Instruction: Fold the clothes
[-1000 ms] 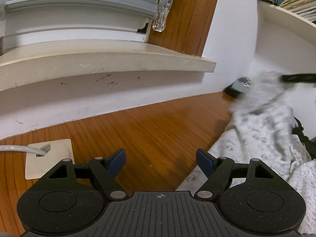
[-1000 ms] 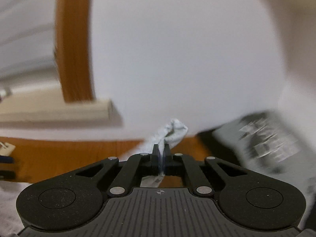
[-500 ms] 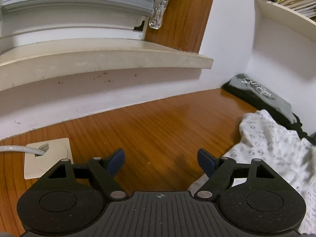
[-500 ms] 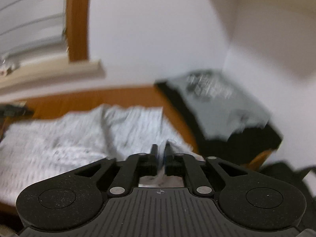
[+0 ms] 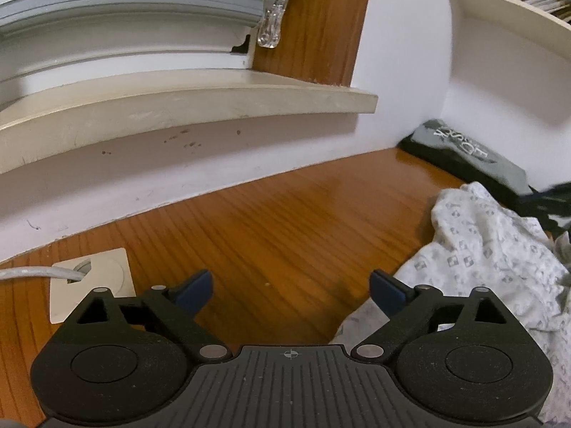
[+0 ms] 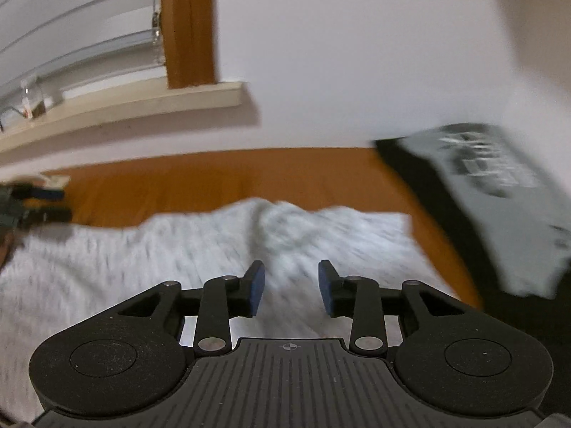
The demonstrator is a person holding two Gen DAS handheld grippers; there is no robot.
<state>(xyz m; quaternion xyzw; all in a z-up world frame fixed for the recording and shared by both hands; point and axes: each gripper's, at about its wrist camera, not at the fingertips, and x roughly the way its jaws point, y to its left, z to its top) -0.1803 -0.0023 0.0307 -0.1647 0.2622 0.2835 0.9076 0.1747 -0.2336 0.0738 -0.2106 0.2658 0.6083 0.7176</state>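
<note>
The folding looks to be at an early or middle stage: a white patterned garment [image 6: 200,246] lies spread but rumpled on the wooden worktop [image 5: 285,221], with a raised crease down its middle and an uneven far edge, so it is laid out but not yet brought into a neat packet. At the far right corner a dark and grey printed garment [image 5: 471,153] sits in a flat stack against the wall, which may be a finished piece. The right tongs [image 6: 291,287] hang just over the white cloth with their jaws opening and nothing pinched between the blue pads; the cloth lies beneath the gap. The left tongs [image 5: 291,290] are also opening, wide apart over bare wood, with the garment's edge just beside the right-hand pad and not gripped. The fabric looks thin, soft and limp, printed with small grey marks; the worktop is glossy, grained, orange-brown wood. A square pale cable plate [image 5: 89,285] is set into it, and a cream windowsill [image 5: 185,107] runs above.
</note>
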